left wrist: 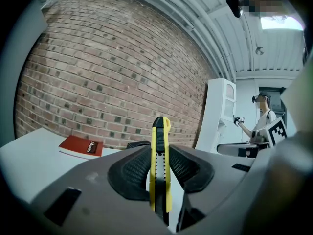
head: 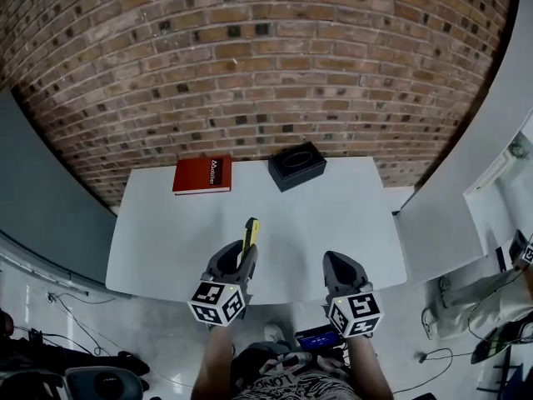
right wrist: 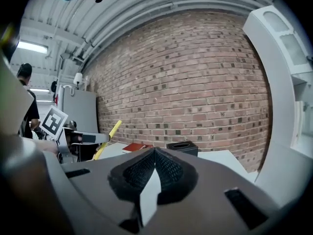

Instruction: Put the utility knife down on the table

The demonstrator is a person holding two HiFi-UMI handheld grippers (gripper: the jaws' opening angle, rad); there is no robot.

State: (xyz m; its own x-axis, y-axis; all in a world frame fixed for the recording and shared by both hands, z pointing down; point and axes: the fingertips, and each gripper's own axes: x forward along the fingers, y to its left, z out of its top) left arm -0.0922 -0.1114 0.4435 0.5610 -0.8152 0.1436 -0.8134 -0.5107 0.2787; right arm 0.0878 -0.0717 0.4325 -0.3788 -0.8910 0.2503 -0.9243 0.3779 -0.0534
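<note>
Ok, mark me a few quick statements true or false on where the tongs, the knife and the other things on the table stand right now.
1. The left tongs are shut on the utility knife. True.
2. The utility knife lies flat on the table. False: it is held in the left tongs, off the surface.
3. The right tongs grip a tool. False: they are shut with nothing between them.
4. The red book lies to the left of the black box, both near the table's far edge. True.
5. The black box sits on top of the red book. False: they lie apart, side by side.
</note>
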